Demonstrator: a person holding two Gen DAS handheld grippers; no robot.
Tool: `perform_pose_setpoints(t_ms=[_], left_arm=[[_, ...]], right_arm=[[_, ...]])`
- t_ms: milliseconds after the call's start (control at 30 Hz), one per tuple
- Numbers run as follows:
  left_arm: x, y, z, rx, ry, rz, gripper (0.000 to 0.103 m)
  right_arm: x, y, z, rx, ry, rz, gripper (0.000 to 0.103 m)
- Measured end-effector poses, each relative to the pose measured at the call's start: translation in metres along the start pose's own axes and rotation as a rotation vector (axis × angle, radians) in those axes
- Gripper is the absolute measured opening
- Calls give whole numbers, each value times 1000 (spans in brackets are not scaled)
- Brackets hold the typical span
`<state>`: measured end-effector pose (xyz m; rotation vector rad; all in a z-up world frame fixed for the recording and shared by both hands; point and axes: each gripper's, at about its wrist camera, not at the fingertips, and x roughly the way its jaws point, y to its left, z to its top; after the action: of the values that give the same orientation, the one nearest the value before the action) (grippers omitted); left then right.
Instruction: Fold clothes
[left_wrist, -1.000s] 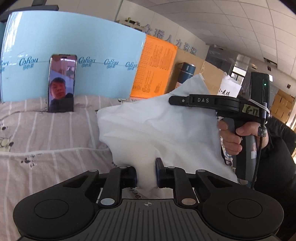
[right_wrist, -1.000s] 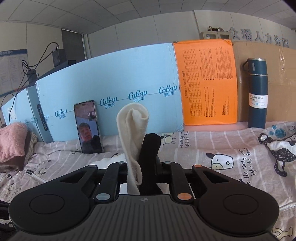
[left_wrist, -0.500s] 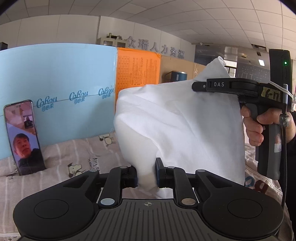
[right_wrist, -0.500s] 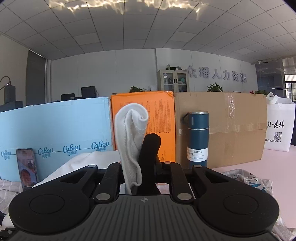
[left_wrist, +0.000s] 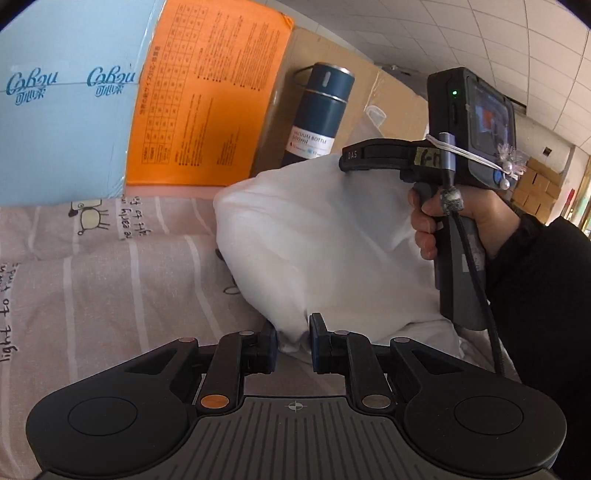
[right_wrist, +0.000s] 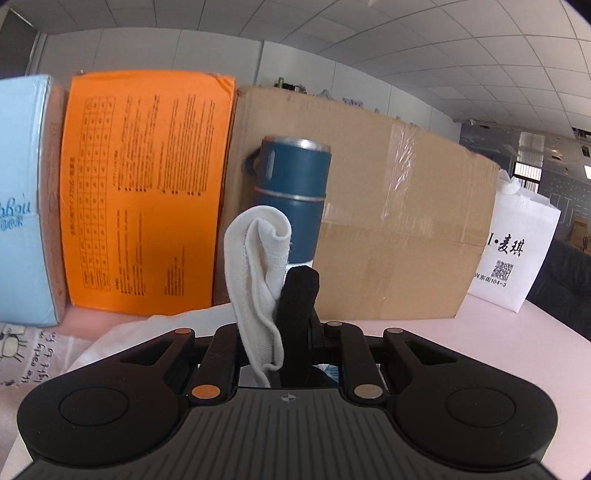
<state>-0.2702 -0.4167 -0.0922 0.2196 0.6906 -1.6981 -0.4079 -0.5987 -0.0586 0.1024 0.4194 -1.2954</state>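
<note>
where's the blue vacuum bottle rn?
The blue vacuum bottle stands upright at the back, center of the right wrist view, between the orange box and the cardboard box; in the left wrist view it shows above the white garment.

The white garment (left_wrist: 325, 240) hides the vacuum bottle's (left_wrist: 321, 110) base; the right claw's (left_wrist: 345, 162) tips are buried in cloth.

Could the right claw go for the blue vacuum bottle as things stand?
Probably not: the right claw is shut on the white garment, which the left claw also grips. The bottle stands straight ahead, unobstructed.
</note>
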Motion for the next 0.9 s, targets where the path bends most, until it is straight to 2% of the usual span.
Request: perform_pose_setpoints(t_ms=[133, 200, 267, 300, 333, 400, 467, 500, 533, 600, 700, 800, 900], left_arm=[[-7, 4, -2, 4, -32, -2, 24], [-13, -3, -2, 33, -57, 43, 35], [-20, -9, -1, 57, -99, 115, 64], [-24, -10, -1, 60, -126, 149, 70], [-26, -10, 0, 66, -141, 176, 77], [-21, -7, 2, 67, -102, 211, 78], [-10, 1, 4, 32, -18, 211, 79], [-6, 6, 6, 4, -1, 200, 79], [-7, 9, 7, -8, -5, 187, 82], [-9, 8, 6, 0, -17, 184, 86], [-14, 3, 6, 19, -31, 184, 87], [-31, -2, 10, 34, -82, 185, 89], [-57, -4, 18, 35, -152, 165, 96]], right_arm=[[28, 13, -22, -34, 71, -28, 15], [29, 17, -23, -56, 79, -42, 18], [31, 20, -23, -74, 92, -52, 25], [33, 19, -24, -76, 104, -52, 34], [32, 19, -25, -80, 109, -56, 39], [27, 19, -26, -93, 107, -71, 45], [18, 19, -26, -103, 97, -95, 53], [8, 20, -24, -106, 81, -117, 59], [-1, 20, -22, -109, 66, -139, 67], [-21, 21, -18, -114, 34, -184, 75], [-54, 21, -10, -127, -13, -235, 79], [-97, 19, 1, -137, -61, -261, 83], [-144, 15, 12, -111, -101, -301, 89]])
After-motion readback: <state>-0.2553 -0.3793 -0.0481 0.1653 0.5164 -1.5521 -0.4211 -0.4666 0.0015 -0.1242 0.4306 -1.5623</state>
